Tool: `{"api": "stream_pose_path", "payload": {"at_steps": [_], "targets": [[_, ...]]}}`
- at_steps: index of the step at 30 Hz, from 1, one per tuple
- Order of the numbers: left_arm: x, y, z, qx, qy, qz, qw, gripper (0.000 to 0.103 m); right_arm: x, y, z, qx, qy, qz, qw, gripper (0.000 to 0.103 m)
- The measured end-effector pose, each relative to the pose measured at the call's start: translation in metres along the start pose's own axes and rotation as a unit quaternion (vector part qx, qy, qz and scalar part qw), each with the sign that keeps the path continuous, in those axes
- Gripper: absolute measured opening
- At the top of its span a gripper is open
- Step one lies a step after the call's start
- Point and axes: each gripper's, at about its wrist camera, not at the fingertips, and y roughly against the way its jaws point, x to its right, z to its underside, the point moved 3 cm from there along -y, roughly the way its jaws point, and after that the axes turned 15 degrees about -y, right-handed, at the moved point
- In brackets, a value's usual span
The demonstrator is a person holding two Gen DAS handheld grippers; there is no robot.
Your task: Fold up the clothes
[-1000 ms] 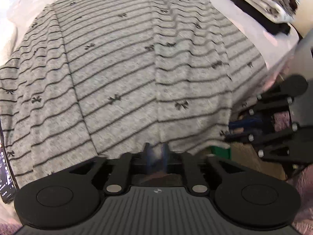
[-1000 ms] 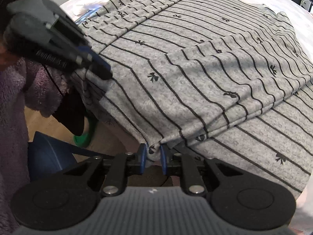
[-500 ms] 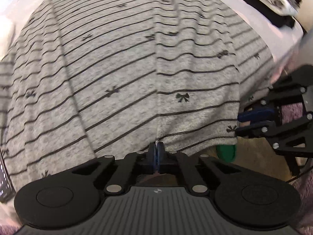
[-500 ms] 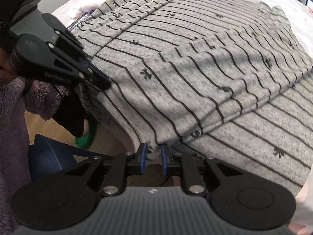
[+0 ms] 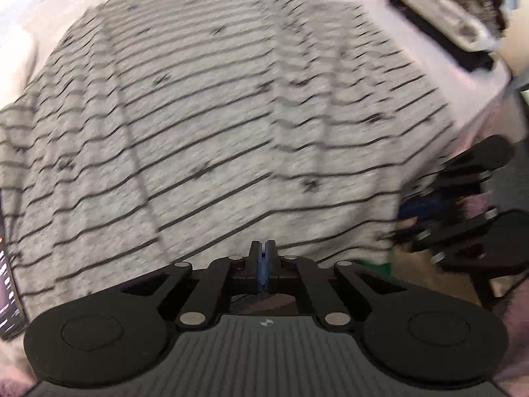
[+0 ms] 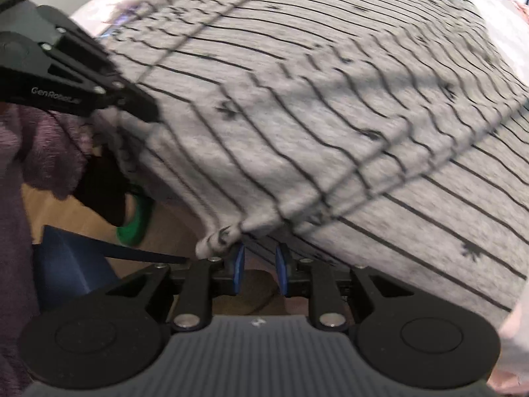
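A grey garment [image 5: 231,125] with thin black stripes and small bows lies spread over a pale bed, folded over itself in the right wrist view [image 6: 330,115]. My left gripper [image 5: 262,251] is shut on the garment's near hem. My right gripper [image 6: 259,258] has its blue pads a small gap apart at the hem's folded corner, with cloth bunched just above the left pad; whether it grips the cloth is not clear. Each gripper shows in the other's view, the right gripper at the hem's right end [image 5: 463,218] and the left gripper at the hem's left end [image 6: 82,82].
A stack of folded clothes [image 5: 456,13] lies at the far right of the bed. A dark strip [image 5: 6,291] sits at the left edge. Below the bed edge are a wooden floor, a green object [image 6: 134,221] and a blue object [image 6: 69,264]. Both views are motion-blurred.
My left gripper closed on the near hem and has lifted it. The right gripper stayed at the hem corner and the cloth now rises and bunches above it.
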Motion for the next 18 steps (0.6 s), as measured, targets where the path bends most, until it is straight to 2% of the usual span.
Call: {"api": "stream_pose_path", "payload": {"at_steps": [4, 8, 12, 18], "targets": [[0.018, 0.0, -0.01, 0.018, -0.037, 0.034, 0.9986, 0.0, -0.005, 0.001, -0.005, 0.011, -0.005, -0.001, 1.0, 0.023], [0.034, -0.007, -0.017, 0.023, -0.074, 0.068, 0.9947, 0.0, -0.005, 0.005, -0.012, 0.019, -0.018, -0.015, 1.0, 0.015], [0.049, -0.021, -0.019, 0.007, -0.107, 0.068, 0.9919, 0.012, -0.007, 0.007, -0.013, 0.025, -0.016, -0.016, 0.999, 0.014], [0.057, -0.04, -0.023, -0.019, -0.121, 0.055, 0.9909, 0.012, -0.006, 0.012, -0.011, 0.03, 0.0, -0.011, 0.999, 0.015]]}}
